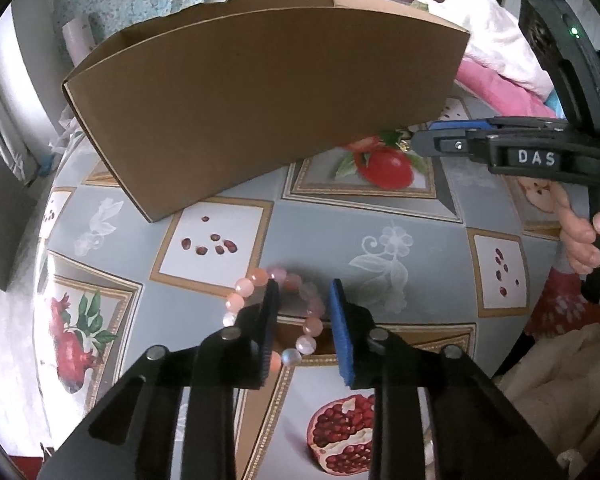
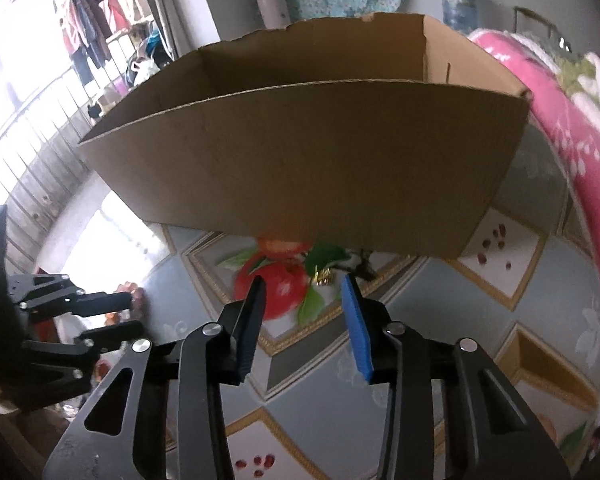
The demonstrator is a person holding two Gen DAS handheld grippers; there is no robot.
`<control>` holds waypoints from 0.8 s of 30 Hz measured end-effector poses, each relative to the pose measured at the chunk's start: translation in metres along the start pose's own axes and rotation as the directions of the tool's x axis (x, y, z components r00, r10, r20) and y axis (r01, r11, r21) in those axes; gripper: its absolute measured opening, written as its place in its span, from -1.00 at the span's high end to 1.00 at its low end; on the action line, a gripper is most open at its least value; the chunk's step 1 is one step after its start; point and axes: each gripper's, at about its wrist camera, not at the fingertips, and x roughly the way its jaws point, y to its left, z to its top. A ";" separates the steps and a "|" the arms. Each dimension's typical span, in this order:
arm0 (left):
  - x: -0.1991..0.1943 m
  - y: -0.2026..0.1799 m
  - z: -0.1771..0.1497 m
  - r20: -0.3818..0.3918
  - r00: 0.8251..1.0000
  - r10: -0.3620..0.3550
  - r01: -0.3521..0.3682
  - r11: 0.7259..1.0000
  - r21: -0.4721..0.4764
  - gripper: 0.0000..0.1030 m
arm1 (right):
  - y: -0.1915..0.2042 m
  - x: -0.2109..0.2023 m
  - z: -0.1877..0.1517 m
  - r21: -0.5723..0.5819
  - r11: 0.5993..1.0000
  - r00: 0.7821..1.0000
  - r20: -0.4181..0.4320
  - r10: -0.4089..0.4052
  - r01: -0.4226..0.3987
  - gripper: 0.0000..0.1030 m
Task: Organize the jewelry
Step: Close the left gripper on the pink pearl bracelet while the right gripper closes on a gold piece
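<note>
A bracelet (image 1: 314, 325) of pink and peach beads lies on the patterned tablecloth. My left gripper (image 1: 305, 286) stands over it, with the black finger inside the ring and the blue pad (image 1: 342, 332) just outside. The ring's right side lies between the jaws, and cloth still shows beside the beads, so it is open. In the right wrist view a small gold piece (image 2: 323, 277) lies on the printed red fruit, just beyond my open right gripper (image 2: 303, 280) and in line with its gap. The right gripper (image 1: 424, 142) also shows at the left wrist view's right edge.
An open brown cardboard box (image 1: 260, 100) (image 2: 300, 152) stands on the table (image 1: 380, 216) behind both pieces. A hand (image 1: 580, 240) holds the right tool. A pink and white blanket (image 2: 572, 128) lies at the right, with a person beyond it. My left gripper (image 2: 116, 312) shows at lower left.
</note>
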 end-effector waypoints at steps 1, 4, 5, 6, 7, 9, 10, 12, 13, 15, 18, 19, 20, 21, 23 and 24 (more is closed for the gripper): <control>0.001 0.001 0.002 -0.008 1.000 0.004 -0.004 1.000 -0.008 0.62 | 0.001 0.003 0.001 -0.011 1.000 1.000 -0.002 -0.011 0.011 0.32; 0.003 0.003 0.009 -0.029 1.000 0.005 -0.006 0.999 -0.033 0.70 | 0.002 0.009 0.001 -0.029 0.999 1.000 -0.007 -0.025 0.025 0.40; 0.003 0.002 0.010 -0.033 0.999 0.007 -0.009 0.999 -0.036 0.75 | 0.002 0.010 0.001 -0.034 0.999 1.000 -0.008 -0.027 0.027 0.43; 0.003 0.002 0.010 -0.036 0.999 0.009 -0.010 0.999 -0.039 0.78 | 0.002 0.012 0.001 -0.040 0.999 1.000 -0.009 -0.027 0.026 0.45; 0.004 0.003 0.011 -0.038 0.999 0.010 -0.012 0.999 -0.046 0.80 | 0.002 0.014 0.001 -0.046 0.999 1.000 -0.010 -0.029 0.029 0.47; 0.005 0.003 0.013 -0.041 0.999 0.009 -0.011 0.998 -0.056 0.81 | 0.001 0.018 0.000 -0.050 0.998 0.999 -0.016 -0.031 0.030 0.58; 0.008 0.003 0.018 -0.043 0.999 0.007 -0.010 0.998 -0.058 0.81 | 0.000 0.020 0.000 -0.052 0.998 0.999 -0.015 -0.032 0.031 0.59; 0.009 0.003 0.019 -0.044 0.999 0.007 -0.009 0.998 -0.062 0.81 | 0.000 0.021 0.000 -0.063 0.997 0.999 -0.006 -0.038 0.038 0.67; 0.009 0.003 0.020 -0.044 0.999 0.006 -0.009 0.998 -0.064 0.81 | -0.002 0.020 0.000 -0.069 0.997 0.999 -0.003 -0.043 0.042 0.70; 0.010 0.003 0.021 -0.044 0.999 0.005 -0.008 0.998 -0.069 0.82 | -0.003 0.021 0.000 -0.079 0.995 0.999 0.002 -0.054 0.054 0.84; 0.011 0.004 0.022 -0.042 0.999 0.003 -0.006 0.997 -0.076 0.82 | -0.009 0.019 0.001 -0.070 0.996 0.999 -0.004 -0.047 0.046 0.97; 0.011 0.003 0.022 -0.042 0.999 0.002 -0.006 0.997 -0.078 0.82 | -0.010 0.018 0.001 -0.063 0.997 0.999 -0.006 -0.041 0.041 0.97; 0.012 0.003 0.022 -0.042 0.999 0.002 -0.005 0.997 -0.080 0.82 | -0.011 0.017 0.000 -0.057 0.998 0.999 -0.007 -0.037 0.037 0.97; 0.012 0.002 0.022 -0.042 0.999 0.002 -0.005 0.997 -0.080 0.82 | -0.013 0.016 0.000 -0.049 0.998 0.999 -0.007 -0.035 0.034 0.98; 0.012 0.002 0.023 -0.043 0.999 0.001 -0.005 0.997 -0.081 0.82 | -0.016 0.012 -0.001 -0.036 0.999 1.000 -0.005 -0.028 0.028 0.99; 0.012 0.002 0.023 -0.043 0.999 0.000 -0.003 0.996 -0.084 0.82 | -0.017 0.011 -0.002 -0.029 0.999 1.000 -0.002 -0.027 0.027 0.99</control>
